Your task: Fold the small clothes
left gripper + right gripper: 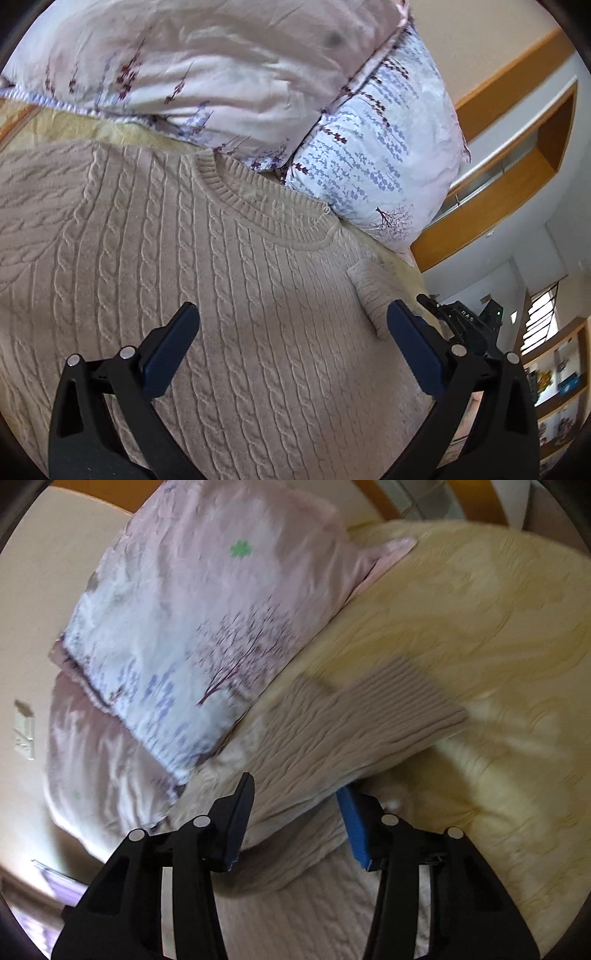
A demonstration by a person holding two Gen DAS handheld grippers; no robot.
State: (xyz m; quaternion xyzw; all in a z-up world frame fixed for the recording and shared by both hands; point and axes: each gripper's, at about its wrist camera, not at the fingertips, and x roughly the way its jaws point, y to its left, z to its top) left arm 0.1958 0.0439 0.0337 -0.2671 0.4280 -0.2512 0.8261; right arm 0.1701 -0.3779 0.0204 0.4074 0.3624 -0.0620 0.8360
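The beige cable-knit sweater [229, 280] lies flat on the pale yellow quilted bedspread [498, 635], its collar near the floral pillows [369, 162]. The left gripper [291, 328] hovers spread above the chest. The right gripper [295, 805] straddles the ribbed-cuffed sleeve [354, 723], jaws apart; whether it grips is unclear. The sleeve is probably best carried squarely across the body, kept taut and unbunched.

Blurred across the right wrist view: pillow [207, 627], yellow bedspread [498, 627]; sweater [184, 277] cut off lower left.
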